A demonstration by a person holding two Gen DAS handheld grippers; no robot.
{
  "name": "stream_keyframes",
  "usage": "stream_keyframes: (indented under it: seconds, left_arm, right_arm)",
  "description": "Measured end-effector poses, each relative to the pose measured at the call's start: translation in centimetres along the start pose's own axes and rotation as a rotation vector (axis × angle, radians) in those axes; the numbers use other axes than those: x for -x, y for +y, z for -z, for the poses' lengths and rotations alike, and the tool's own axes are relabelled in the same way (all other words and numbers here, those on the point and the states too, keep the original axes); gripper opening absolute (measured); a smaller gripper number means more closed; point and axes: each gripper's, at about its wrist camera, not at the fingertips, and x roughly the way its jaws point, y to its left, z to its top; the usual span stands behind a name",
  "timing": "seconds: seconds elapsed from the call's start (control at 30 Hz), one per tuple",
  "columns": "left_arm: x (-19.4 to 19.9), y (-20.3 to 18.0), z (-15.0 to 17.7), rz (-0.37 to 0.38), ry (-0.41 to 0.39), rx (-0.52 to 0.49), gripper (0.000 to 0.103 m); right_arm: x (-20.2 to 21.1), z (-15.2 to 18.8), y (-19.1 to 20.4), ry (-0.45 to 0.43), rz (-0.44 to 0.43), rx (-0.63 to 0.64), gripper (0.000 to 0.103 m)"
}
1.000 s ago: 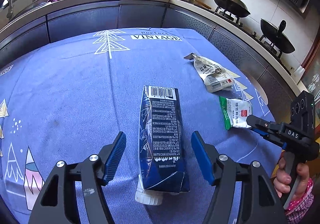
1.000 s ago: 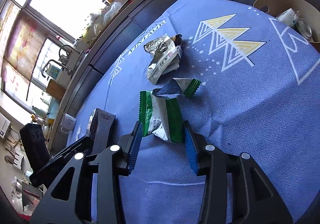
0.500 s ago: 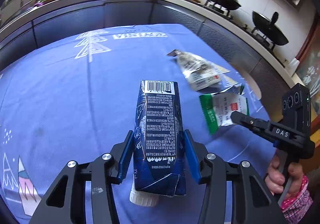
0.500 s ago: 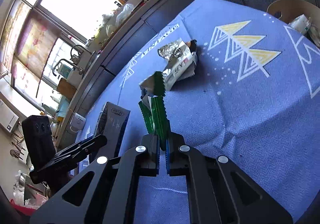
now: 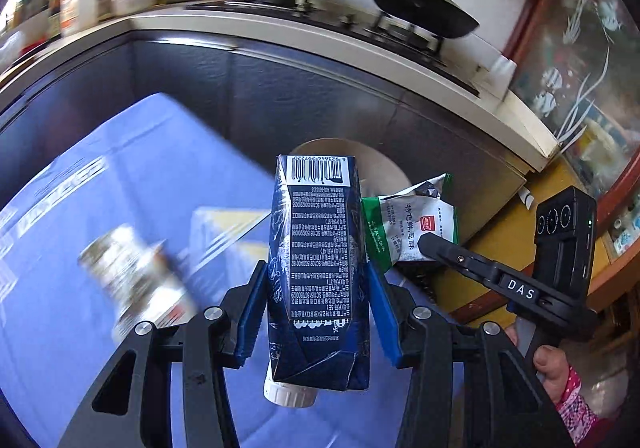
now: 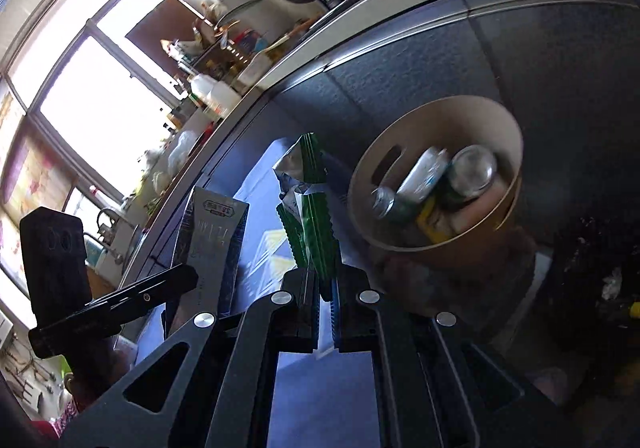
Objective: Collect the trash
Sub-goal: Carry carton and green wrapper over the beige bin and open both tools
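Two grippers each hold one piece of trash up in the air. The left gripper squeezes a dark blue milk carton between its blue pads. The carton's white cap points down at 6 o'clock and its barcode end is up at 12 o'clock.

The right gripper is clamped tight on a green and white snack wrapper, which sticks up toward 12 o'clock. In the left view this wrapper shows at 3 o'clock of the carton, just beside it.

A round tan bin sits on the floor at 2 o'clock of the wrapper in the right view, with cans inside. It stands next to the blue tablecloth. One blurry silver wrapper lies on the cloth at 9 o'clock of the carton. Black pans sit on the stove behind.
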Motion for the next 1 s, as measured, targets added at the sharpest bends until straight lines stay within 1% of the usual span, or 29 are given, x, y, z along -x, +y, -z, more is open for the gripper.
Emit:
stream_keyframes:
  seconds: [0.07,0.13,0.23,0.33,0.43,0.47,0.5,0.53,0.57,0.6,0.63,0.67,0.77,0.83,0.9,1.0]
  left_arm:
    - [-3.0,-1.5,-2.3,0.021,0.023,-0.019,0.049]
    - [-5.8,-2.7,-4.0,0.018,0.045,-0.03,0.049]
    - [-9.9,-3.8,-5.9,0.016,0.09,-0.016,0.049]
    - [-12.8,-4.2,-7.0,0.006,0.112,-0.005,0.049]
    - [-14.8,-4.4,-7.7,-0.014,0.127,0.005,0.049]
    - [-15.1,-4.2,-7.8,-0.018,0.131,0.009,0.049]
    - [-15.7,-4.4,-8.0,-0.024,0.137,0.009,0.049]
    - [-16.1,-4.5,-8.1,-0.03,0.142,0.006,0.049]
    - [-16.4,-4.3,-8.1,-0.034,0.146,0.002,0.05]
    - [-16.7,-4.5,-8.2,-0.04,0.152,-0.005,0.053]
    - [-16.8,-4.7,-8.3,-0.052,0.157,-0.008,0.062]
    - [-16.6,-4.7,-8.3,-0.063,0.152,-0.007,0.067]
    - [-14.6,-4.5,-8.2,-0.056,0.112,-0.005,0.067]
    - [-12.6,-4.5,-7.9,-0.048,0.077,-0.001,0.067]
    - [-10.2,-4.5,-7.2,-0.021,0.04,0.006,0.067]
    - [-6.3,-3.6,-5.1,0.017,-0.006,0.026,0.067]
  right_arm:
    - [-0.3,-1.4,-1.6,-0.01,0.051,0.005,0.004]
    - [-1.0,-2.5,-3.5,-0.001,0.101,0.008,0.004]
    - [-2.0,-3.5,-5.3,0.013,0.13,0.013,0.005]
    - [-3.2,-4.1,-6.2,0.032,0.153,0.036,0.005]
    - [-4.0,-4.3,-6.5,0.048,0.169,0.063,0.009]
    - [-4.2,-4.4,-6.6,0.047,0.178,0.068,0.015]
    - [-4.3,-4.5,-6.8,0.047,0.19,0.073,0.03]
    - [-4.5,-4.4,-6.6,0.045,0.199,0.073,0.041]
    - [-4.4,-4.5,-6.8,0.038,0.204,0.07,0.062]
    - [-4.2,-4.5,-6.9,0.017,0.21,0.065,0.064]
    - [-3.9,-4.5,-7.0,0.001,0.212,0.064,0.064]
    - [-3.6,-4.6,-7.1,-0.013,0.214,0.063,0.064]
    - [-2.2,-4.6,-6.9,-0.054,0.21,0.046,0.063]
    - [-1.3,-4.6,-6.7,-0.078,0.201,0.032,0.062]
    - [-0.5,-4.5,-5.9,-0.094,0.181,0.027,0.057]
    - [0.1,-4.1,-3.8,-0.108,0.153,0.066,0.055]
